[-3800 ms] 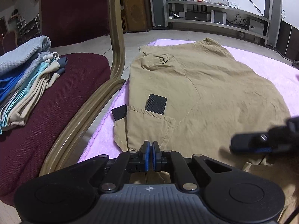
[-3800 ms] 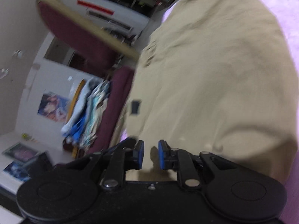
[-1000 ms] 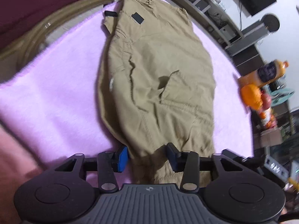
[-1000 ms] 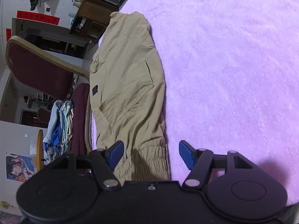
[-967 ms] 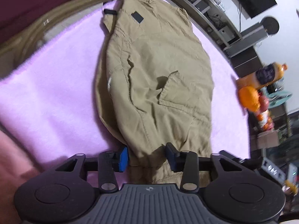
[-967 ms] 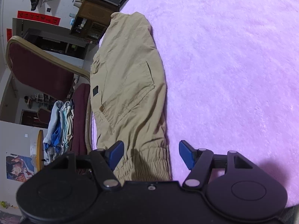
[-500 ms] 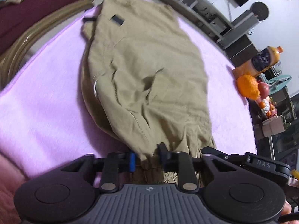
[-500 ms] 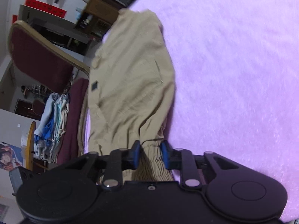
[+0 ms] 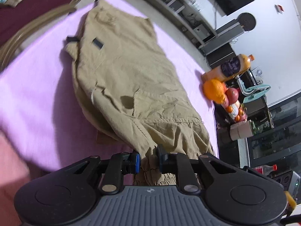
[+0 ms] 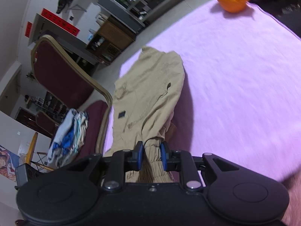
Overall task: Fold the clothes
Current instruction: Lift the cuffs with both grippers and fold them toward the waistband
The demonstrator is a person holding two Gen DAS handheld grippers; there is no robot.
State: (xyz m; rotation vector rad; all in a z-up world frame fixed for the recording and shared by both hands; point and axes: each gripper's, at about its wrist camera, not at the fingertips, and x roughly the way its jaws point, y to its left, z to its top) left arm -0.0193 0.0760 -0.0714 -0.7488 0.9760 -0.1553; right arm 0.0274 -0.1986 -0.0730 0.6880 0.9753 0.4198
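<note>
Khaki cargo trousers [image 9: 128, 79] lie lengthwise on a pink-purple cloth [image 9: 37, 86], folded leg on leg, waist at the far end. My left gripper [image 9: 148, 158] is shut on the elastic cuff end and lifts it off the cloth. My right gripper [image 10: 152, 155] is shut on the same cuff end; the trousers [image 10: 146, 98] hang away from it toward the waist. A dark patch [image 10: 121, 114] marks a pocket.
A maroon chair [image 10: 62, 79] with a stack of folded clothes [image 10: 69, 131] stands beside the cloth's left edge. An orange [image 9: 214, 90], a juice bottle [image 9: 229, 67] and other fruit sit at the cloth's far right edge. Shelving stands behind.
Both grippers closed on the trouser cuffs, having been open around them a second ago. They have since lifted the cuff end up off the cloth.
</note>
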